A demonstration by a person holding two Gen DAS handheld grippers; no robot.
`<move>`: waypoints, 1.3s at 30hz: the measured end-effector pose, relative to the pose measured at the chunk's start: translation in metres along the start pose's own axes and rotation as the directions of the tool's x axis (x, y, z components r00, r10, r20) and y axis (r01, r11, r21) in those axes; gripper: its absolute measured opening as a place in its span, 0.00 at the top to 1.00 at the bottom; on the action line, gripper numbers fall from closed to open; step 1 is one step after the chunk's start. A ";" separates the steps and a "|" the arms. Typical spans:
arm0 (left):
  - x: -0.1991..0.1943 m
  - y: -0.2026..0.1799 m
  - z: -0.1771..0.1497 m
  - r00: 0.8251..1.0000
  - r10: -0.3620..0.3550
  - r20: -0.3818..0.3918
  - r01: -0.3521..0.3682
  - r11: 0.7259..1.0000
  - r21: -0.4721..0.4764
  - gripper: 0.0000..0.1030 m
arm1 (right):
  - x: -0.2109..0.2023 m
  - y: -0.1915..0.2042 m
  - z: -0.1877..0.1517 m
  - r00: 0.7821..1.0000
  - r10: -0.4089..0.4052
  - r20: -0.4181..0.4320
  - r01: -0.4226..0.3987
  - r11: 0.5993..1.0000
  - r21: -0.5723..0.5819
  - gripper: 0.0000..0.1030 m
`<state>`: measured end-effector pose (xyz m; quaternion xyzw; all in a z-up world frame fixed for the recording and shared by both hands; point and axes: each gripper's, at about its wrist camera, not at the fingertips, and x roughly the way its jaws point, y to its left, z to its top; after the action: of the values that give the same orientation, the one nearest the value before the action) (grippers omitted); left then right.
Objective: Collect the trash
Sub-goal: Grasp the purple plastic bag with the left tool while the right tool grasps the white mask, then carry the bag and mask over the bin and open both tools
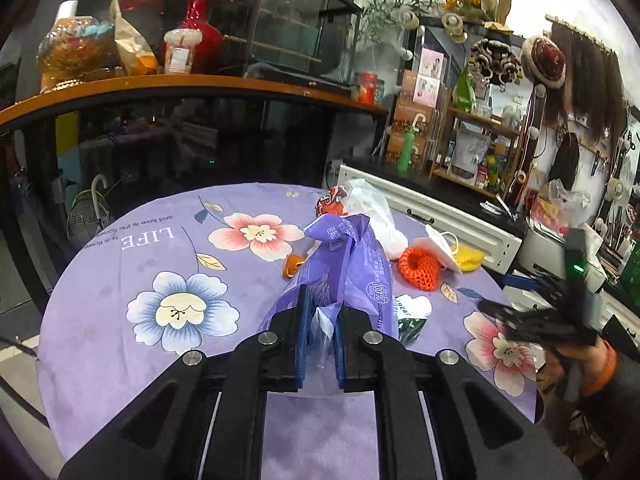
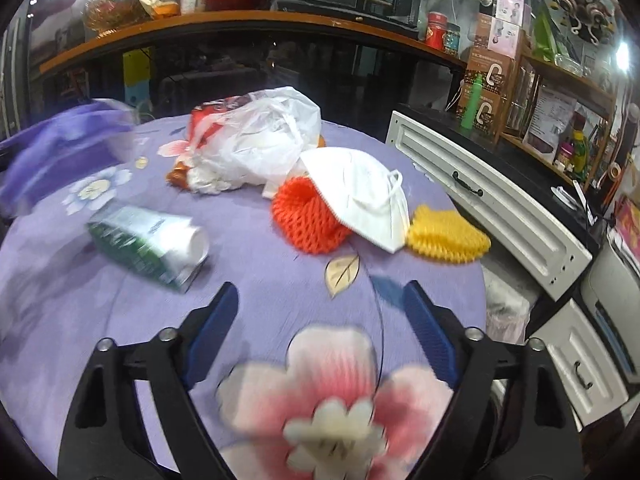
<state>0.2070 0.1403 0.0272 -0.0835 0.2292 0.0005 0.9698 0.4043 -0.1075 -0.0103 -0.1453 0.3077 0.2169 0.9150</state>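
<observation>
My left gripper (image 1: 320, 300) is shut on a purple plastic bag (image 1: 344, 264) and holds it up over the round table with the purple flowered cloth (image 1: 140, 264). The bag also shows blurred at the left of the right wrist view (image 2: 60, 148). My right gripper (image 2: 320, 292) is open and empty above the cloth; it shows at the right of the left wrist view (image 1: 504, 316). Ahead of it lie a green and white carton (image 2: 152, 242), an orange foam net (image 2: 306, 216), a white face mask (image 2: 360, 196), a yellow foam net (image 2: 448, 236) and a white plastic bag (image 2: 256, 140).
A white cabinet with drawers (image 2: 492, 216) stands close to the table's right edge. A dark counter with an orange top (image 1: 192, 84) runs behind the table, with jars and a red vase on it. Shelves with goods stand at the back right.
</observation>
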 end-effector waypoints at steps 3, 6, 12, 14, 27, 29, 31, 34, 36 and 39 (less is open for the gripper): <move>-0.004 -0.001 -0.002 1.000 -0.007 0.011 0.007 1.000 -0.009 0.90 | 0.018 0.000 0.011 0.999 -0.039 -0.002 0.039 0.999 -0.023 0.31; -0.004 -0.001 -0.004 1.000 -0.016 0.013 0.016 1.000 -0.017 0.90 | 0.038 0.008 0.025 0.993 -0.115 0.006 0.115 0.990 -0.081 0.41; -0.001 -0.001 -0.007 0.999 -0.043 0.007 0.043 0.999 -0.028 0.89 | 0.070 0.027 0.035 0.965 -0.263 0.020 0.261 0.940 -0.218 0.62; 0.001 -0.002 -0.009 0.999 -0.052 0.000 0.052 0.998 -0.027 0.90 | 0.079 0.032 0.036 0.953 -0.300 0.030 0.297 0.918 -0.261 0.73; -0.002 -0.009 -0.015 0.998 -0.067 0.006 0.067 0.997 -0.025 0.89 | 0.017 0.033 0.035 0.970 -0.205 0.133 0.227 0.957 -0.179 0.95; -0.005 -0.011 -0.015 0.998 -0.067 0.010 0.067 0.998 -0.018 0.90 | 0.000 0.029 0.033 0.976 -0.169 0.140 0.189 0.971 -0.148 0.95; -0.007 -0.014 -0.014 0.998 -0.069 0.014 0.069 0.998 -0.012 0.90 | -0.016 0.025 0.028 0.980 -0.137 0.147 0.155 0.981 -0.119 0.95; -0.011 -0.020 -0.014 0.996 -0.086 0.012 0.086 0.996 -0.003 0.90 | -0.042 0.019 0.020 0.982 -0.098 0.160 0.112 0.990 -0.081 0.95; -0.013 -0.026 -0.014 0.995 -0.099 0.011 0.099 0.995 0.005 0.89 | -0.058 0.012 0.013 0.983 -0.077 0.164 0.086 0.995 -0.048 0.95; -0.015 -0.037 -0.015 0.993 -0.118 0.008 0.117 0.993 0.023 0.89 | -0.081 0.002 0.001 0.983 -0.063 0.172 0.065 0.998 -0.004 0.95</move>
<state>0.1879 0.1021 0.0264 -0.0858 0.2196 -0.0588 0.9700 0.3465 -0.1303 0.0411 -0.1403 0.2218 0.2007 0.9438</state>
